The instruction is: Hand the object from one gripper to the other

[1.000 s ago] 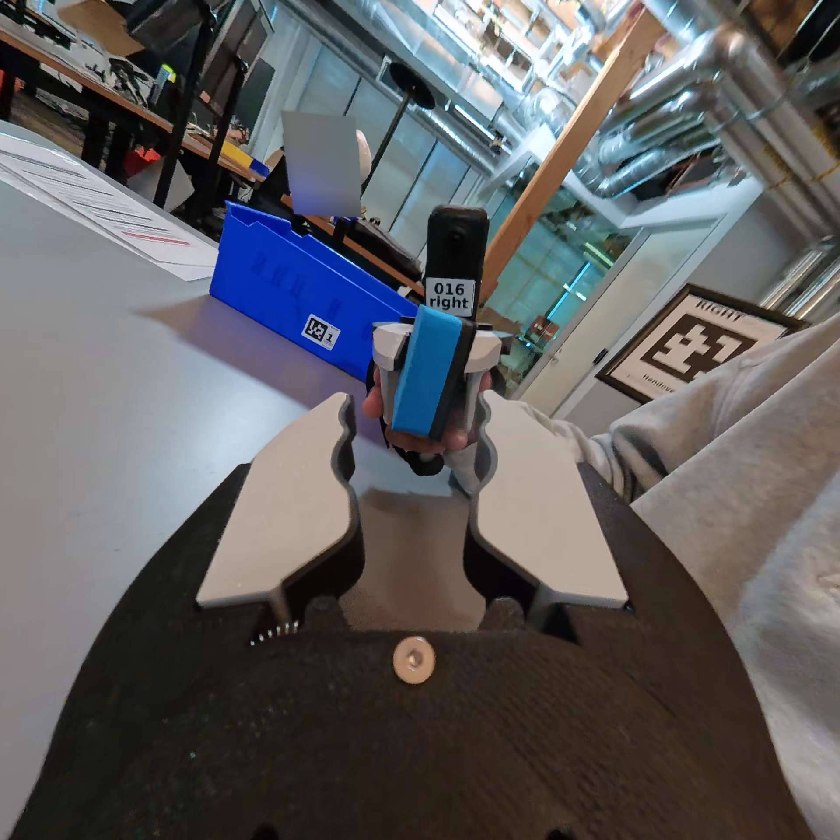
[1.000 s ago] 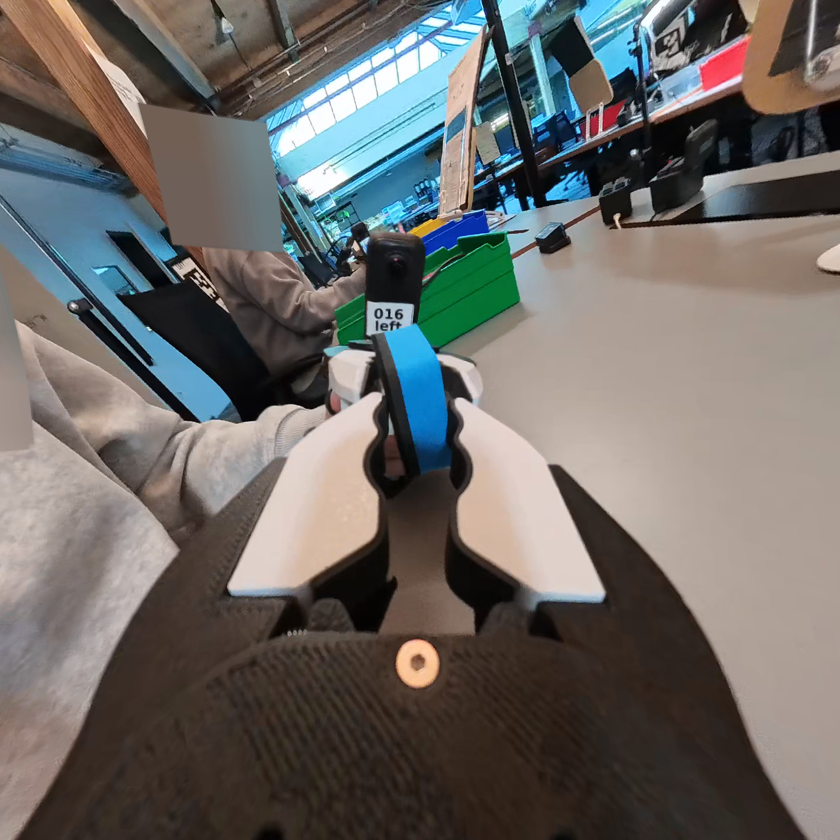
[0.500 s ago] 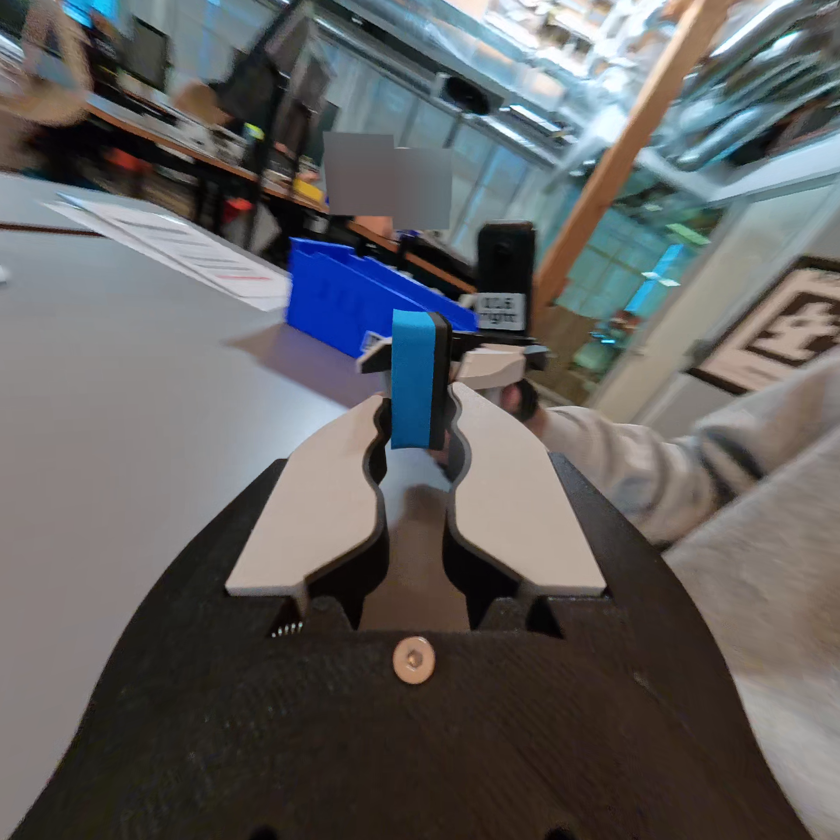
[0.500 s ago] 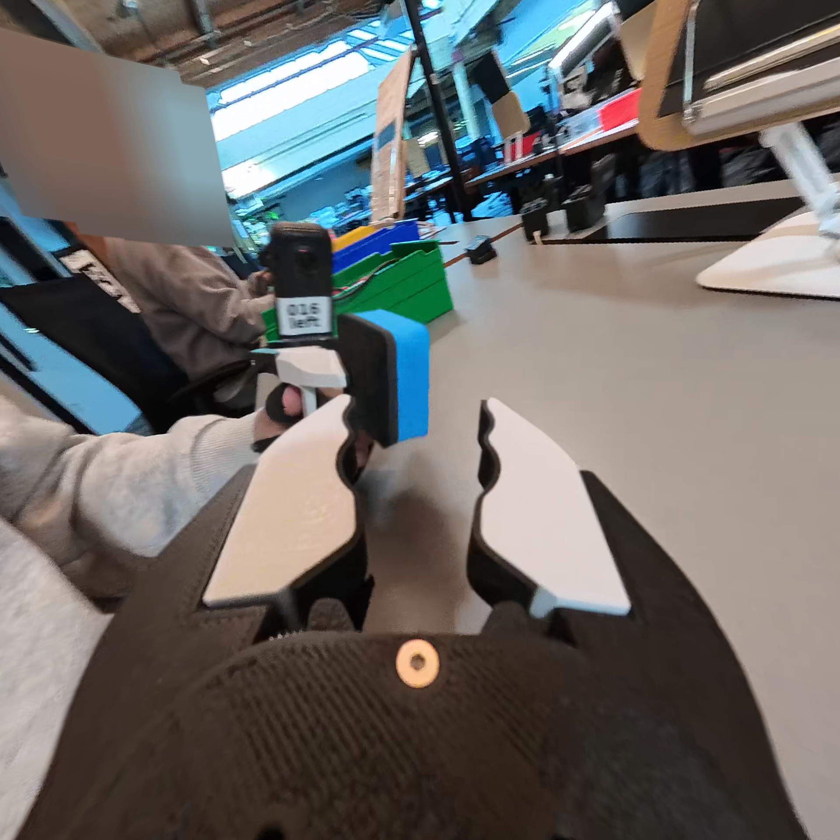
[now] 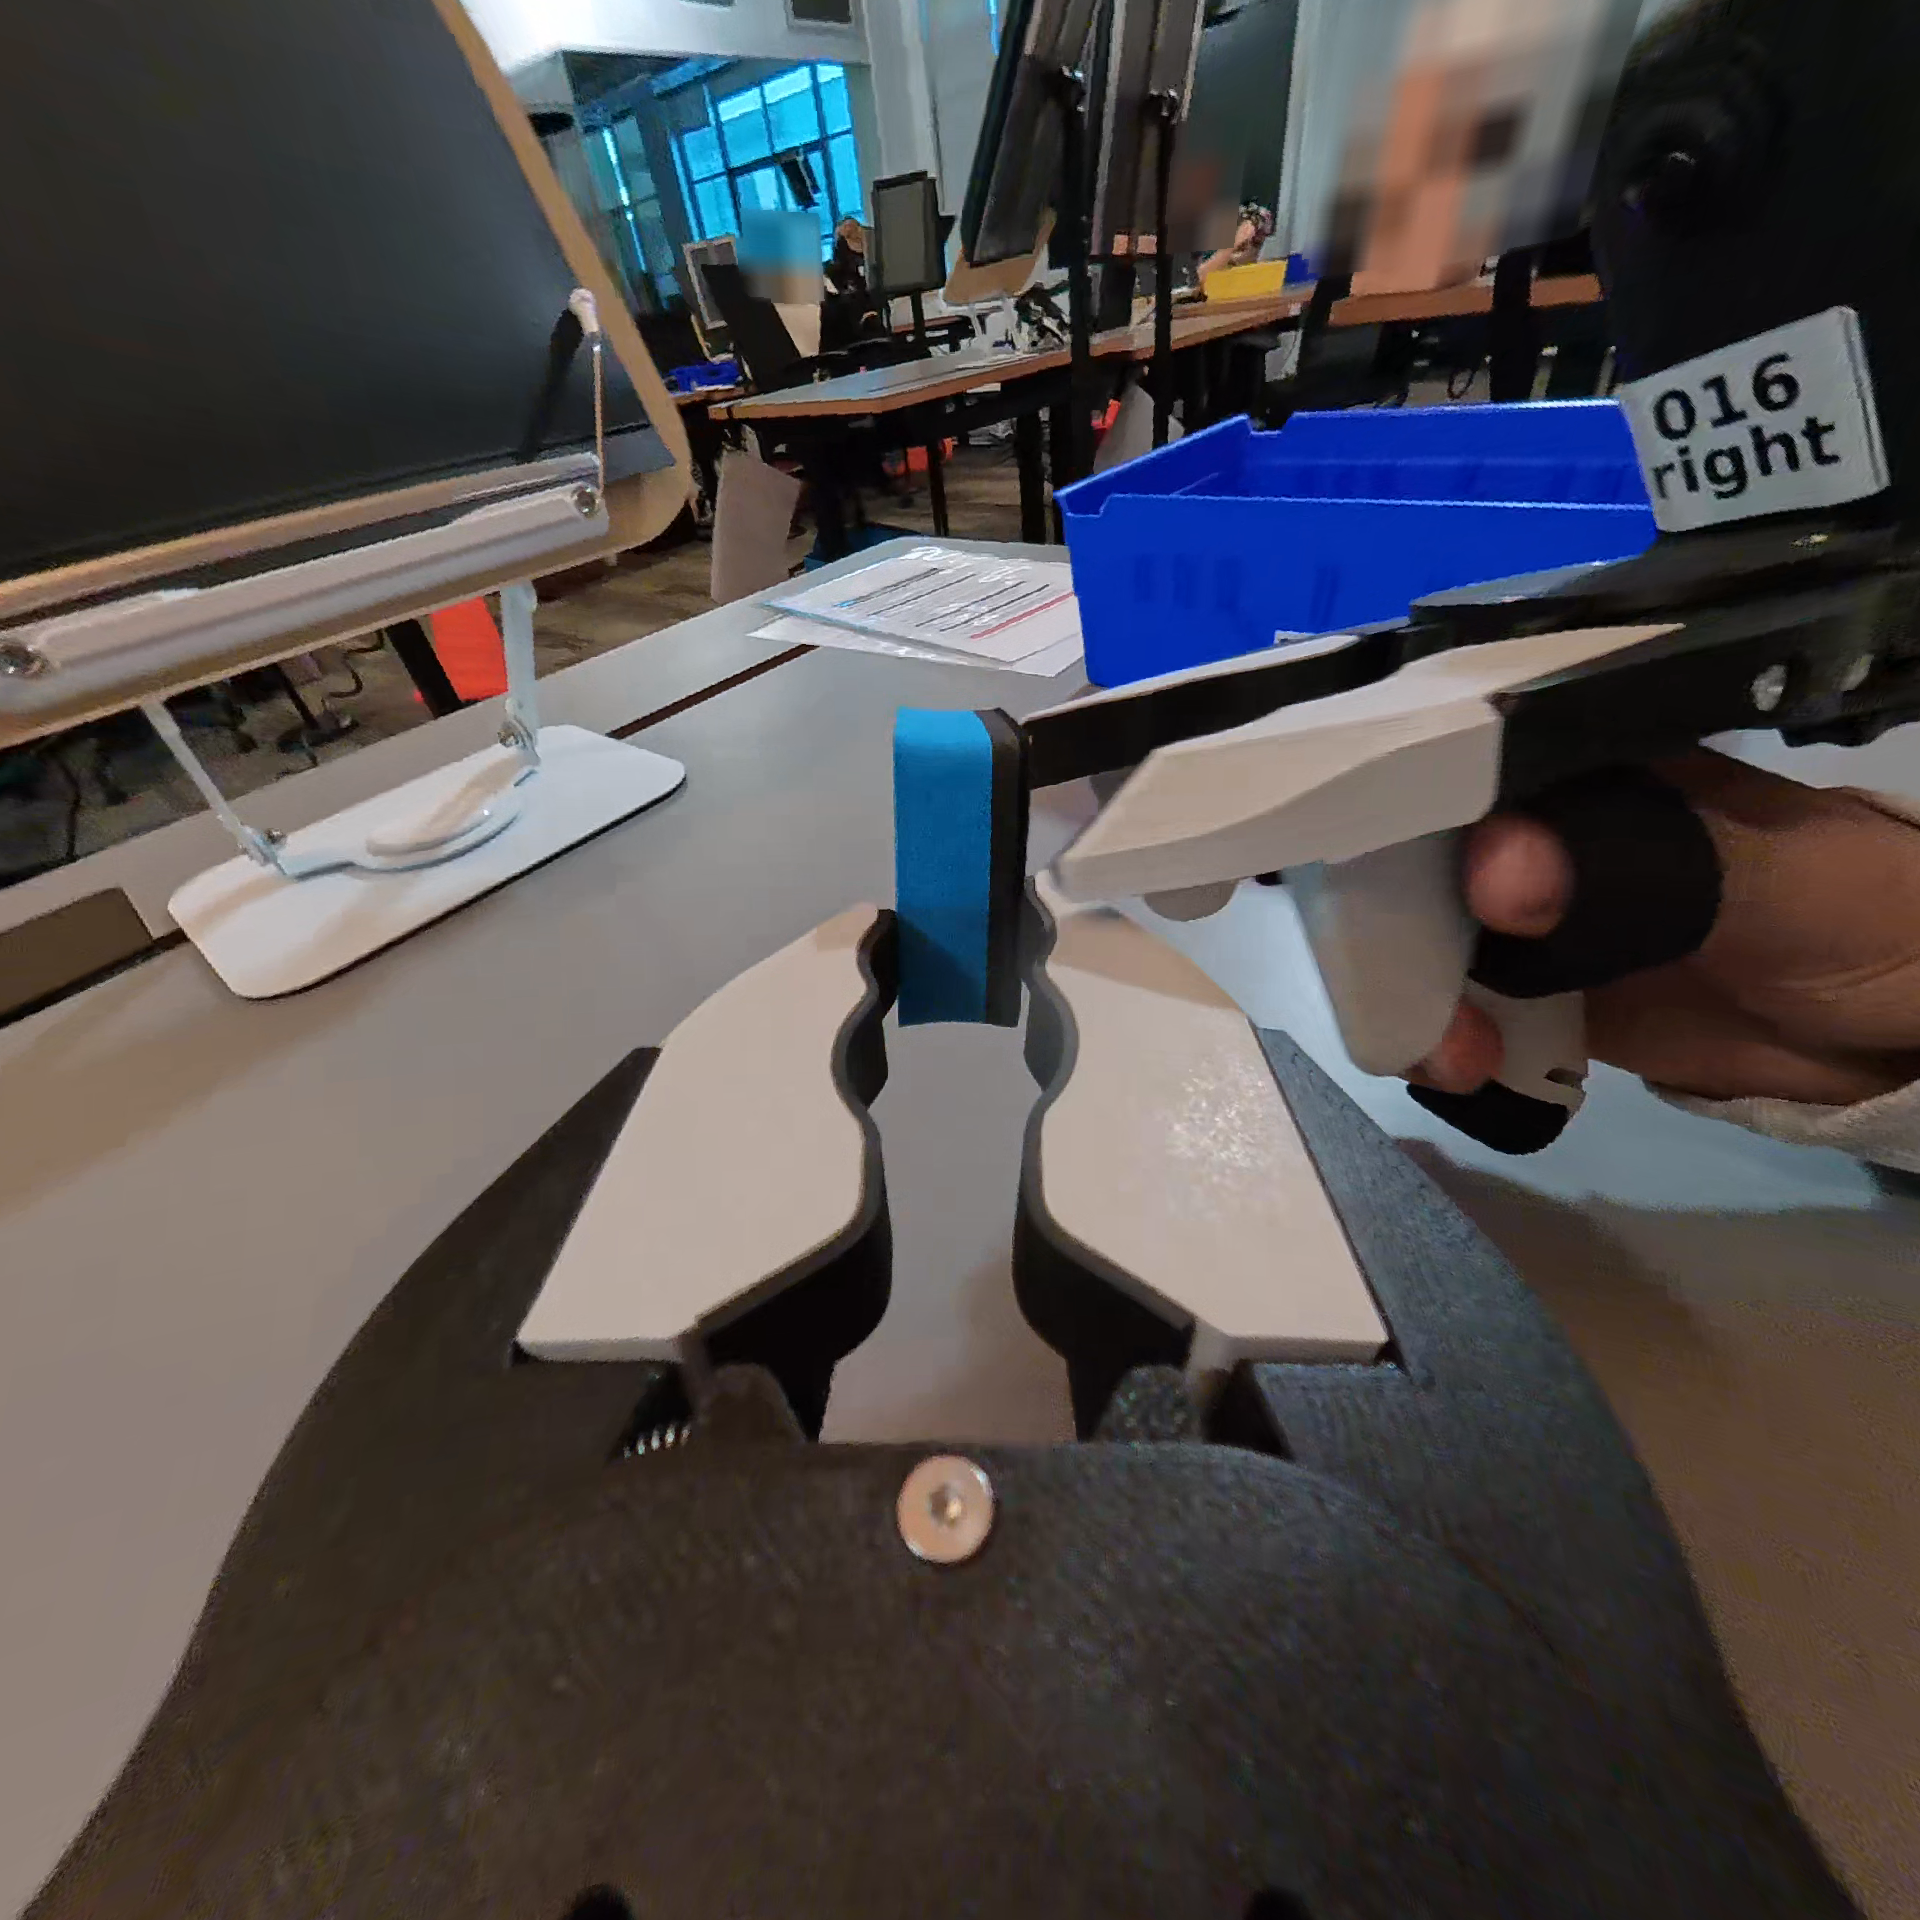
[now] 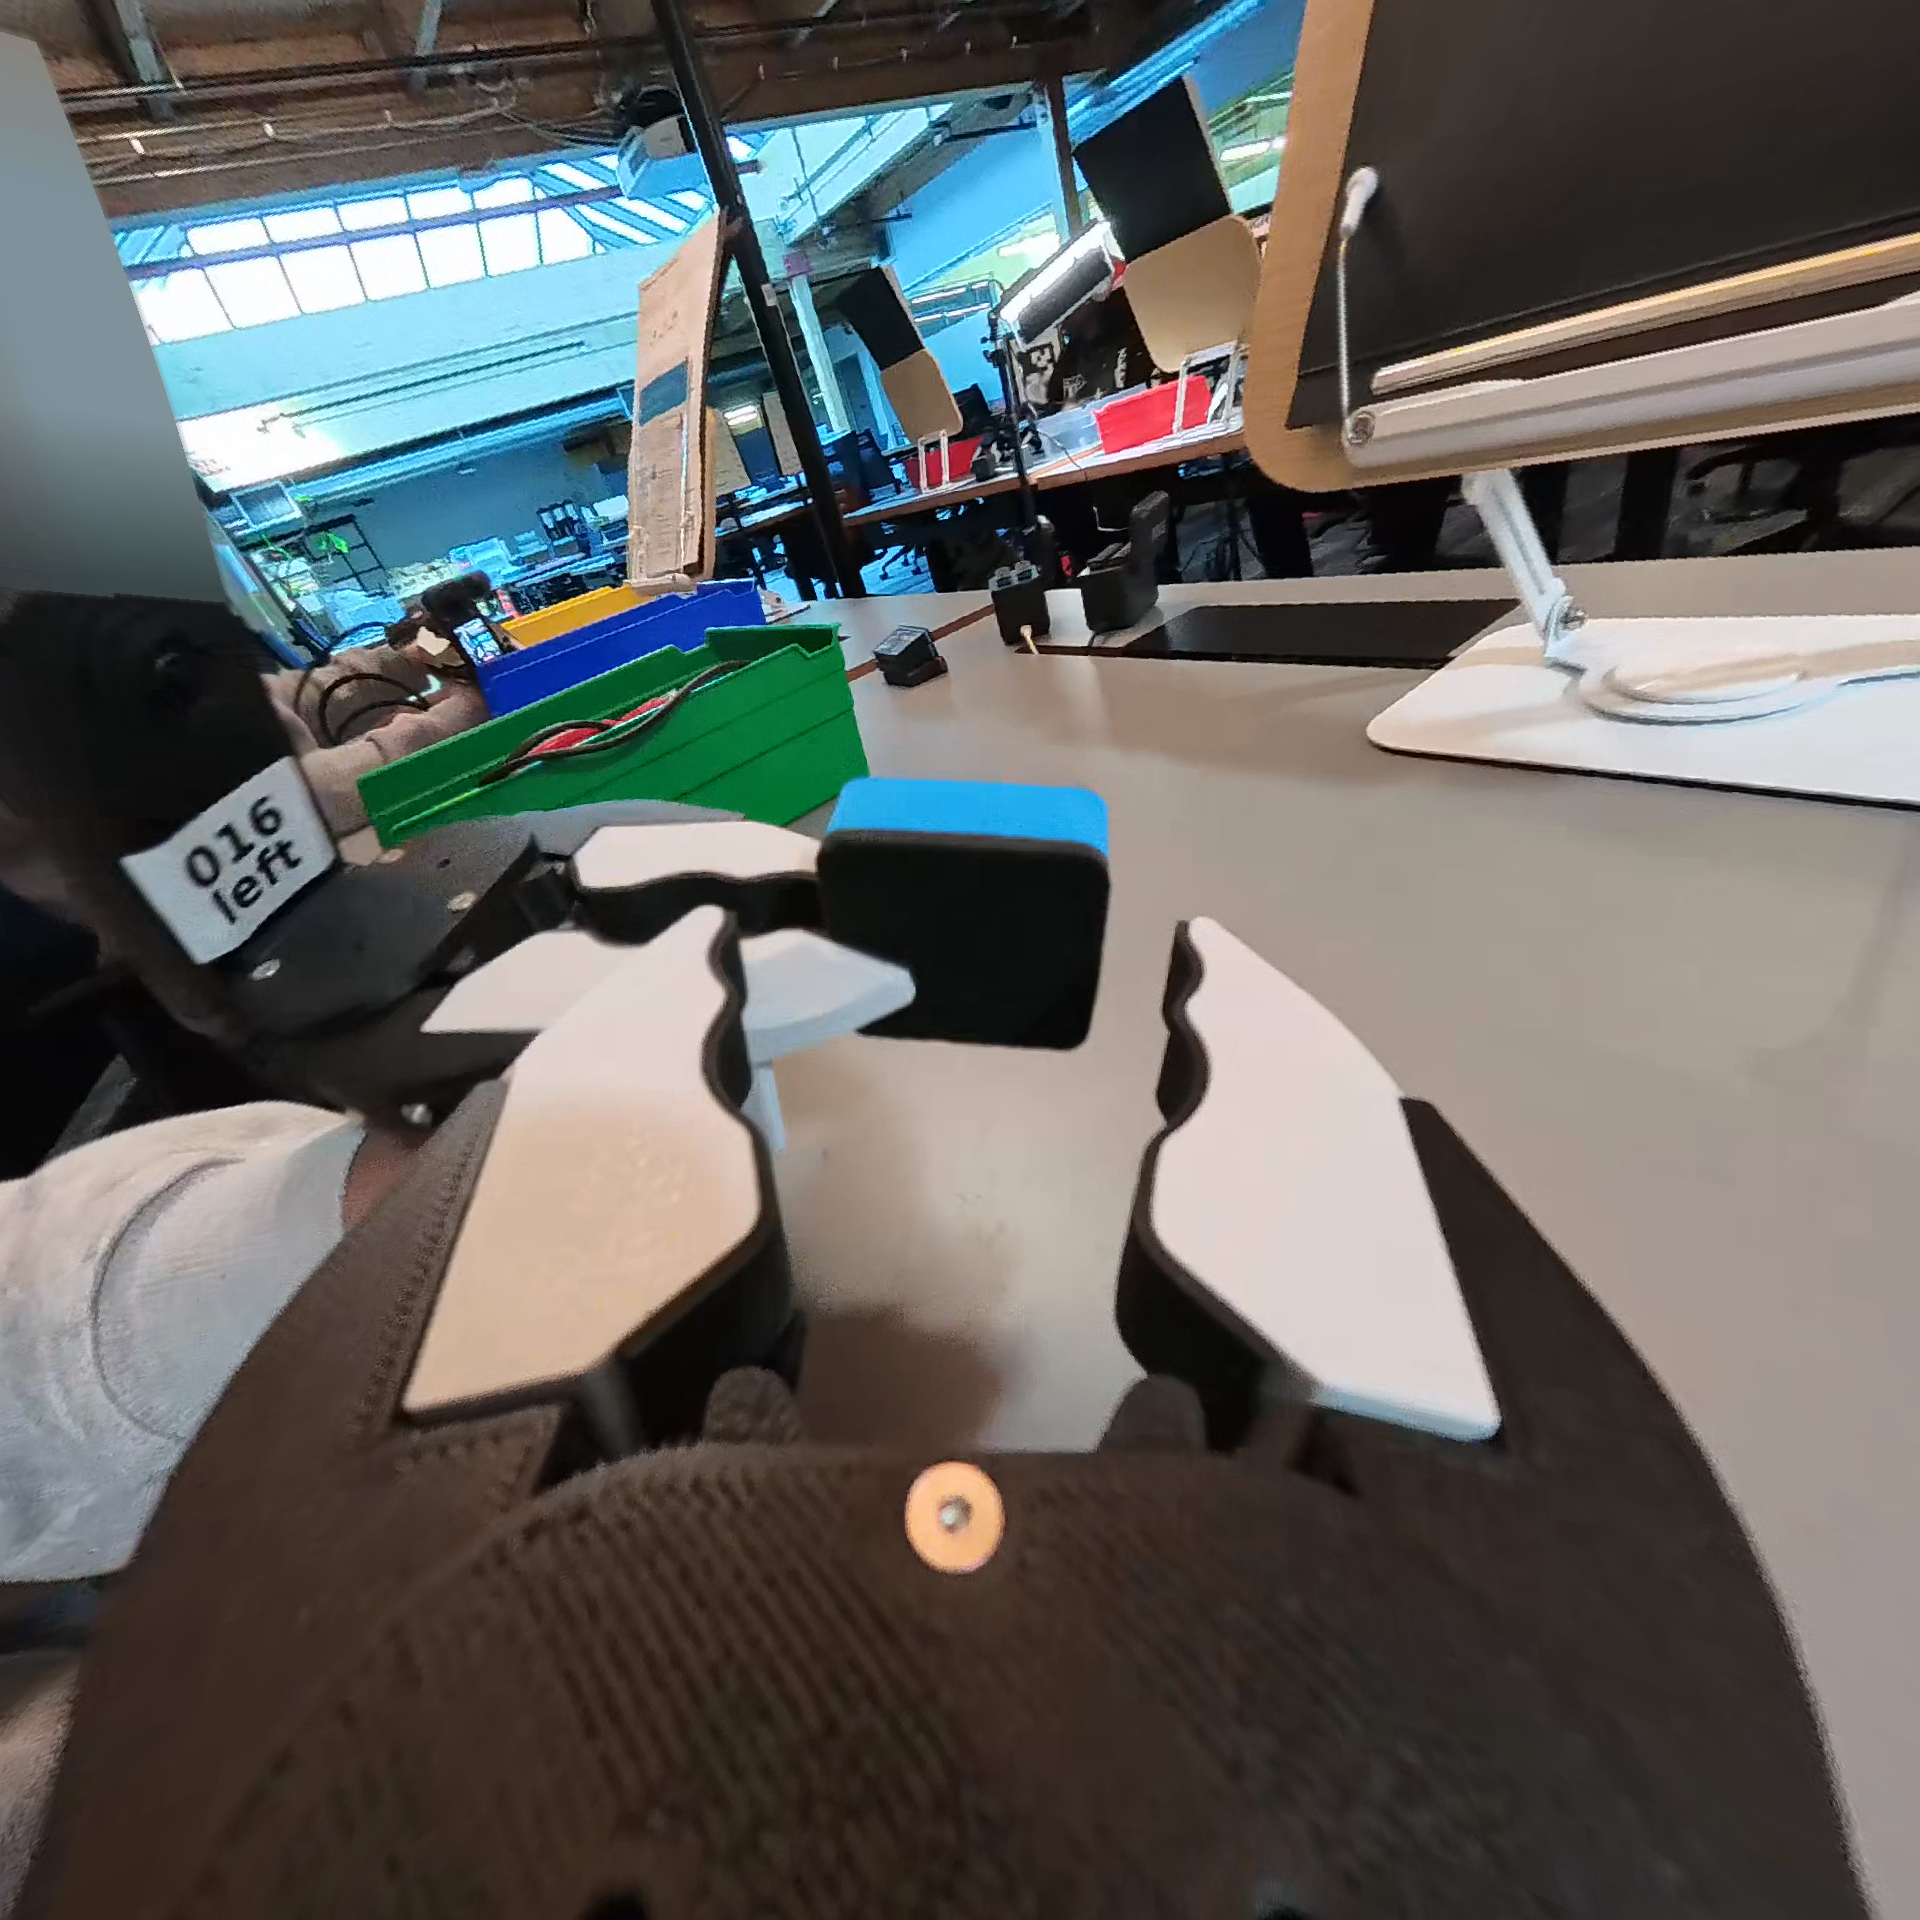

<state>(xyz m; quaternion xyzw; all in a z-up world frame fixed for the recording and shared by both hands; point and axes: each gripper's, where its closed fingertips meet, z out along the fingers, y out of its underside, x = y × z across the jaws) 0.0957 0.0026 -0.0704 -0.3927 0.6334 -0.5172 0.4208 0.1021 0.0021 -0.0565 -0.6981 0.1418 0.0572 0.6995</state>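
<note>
Currently the left gripper has its jaws closed on the lower edge of the flat square foam pad, blue on one face and black on the other, held above the grey table. The right gripper stands wide open and empty, apparently just clear of the pad. Risk: the narrow edge grip may let the pad pivot or drop if knocked.

The block stands upright between the fingertips of the left gripper, above the table. The right gripper lies just to its right, with the stand far left and the bin behind.
</note>
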